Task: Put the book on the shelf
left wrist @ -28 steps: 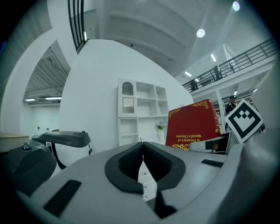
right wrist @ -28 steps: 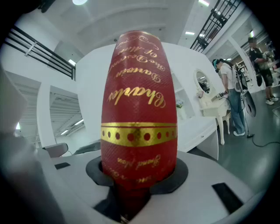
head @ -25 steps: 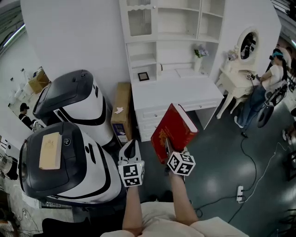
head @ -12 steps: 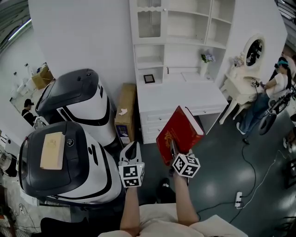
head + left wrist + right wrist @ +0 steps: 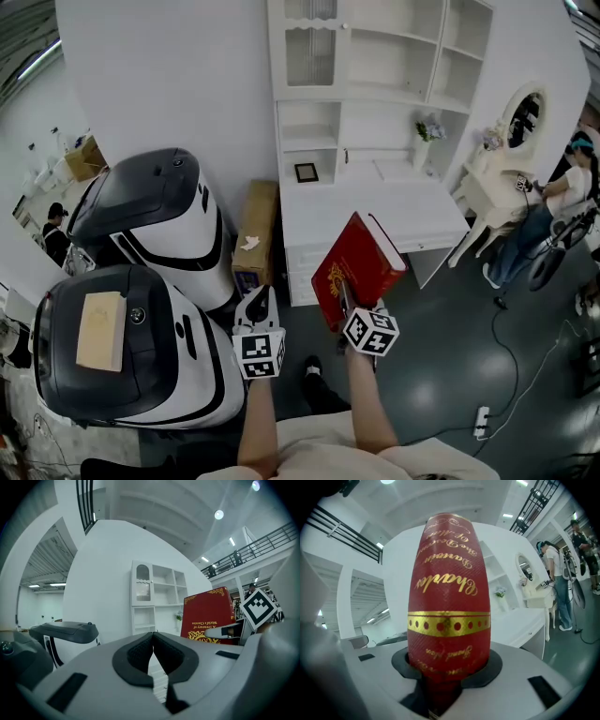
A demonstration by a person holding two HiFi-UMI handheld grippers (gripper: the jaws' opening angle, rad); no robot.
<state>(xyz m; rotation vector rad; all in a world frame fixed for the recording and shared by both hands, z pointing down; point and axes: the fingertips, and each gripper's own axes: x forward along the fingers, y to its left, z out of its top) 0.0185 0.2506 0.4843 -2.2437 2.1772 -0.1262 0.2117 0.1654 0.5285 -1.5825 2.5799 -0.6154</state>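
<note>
Far left of both sets of fingers: two big black-and-white machines (image 5: 150, 211), a tan block (image 5: 99, 330) lying on top of the nearer one. A cardboard box (image 5: 255, 234) stands just ahead of the left fingertips, against the wall.

Left gripper (image 5: 261, 298): pads pressed together at the tips, nothing between them. It points level toward the furniture and sits just left of the book, not touching it.

Book (image 5: 356, 267): red with gold lettering, off the shelf and held in the air. Right gripper (image 5: 343, 302) pinches it low on the spine. In the right gripper view the spine (image 5: 449, 597) fills the gap between the pads and rises straight out of them. In the head view the book leans up and to the right of the fingers. The left gripper view shows its front cover (image 5: 208, 616) off to the right.

Ahead of both fingertips, well apart: white desk (image 5: 375, 202), white shelf unit (image 5: 375, 66) rising above it. A small picture frame (image 5: 305, 172) sits in a low compartment, which looks otherwise bare, though the view is small.

Far right of the right fingers: a person (image 5: 553, 211) at a dressing table.
</note>
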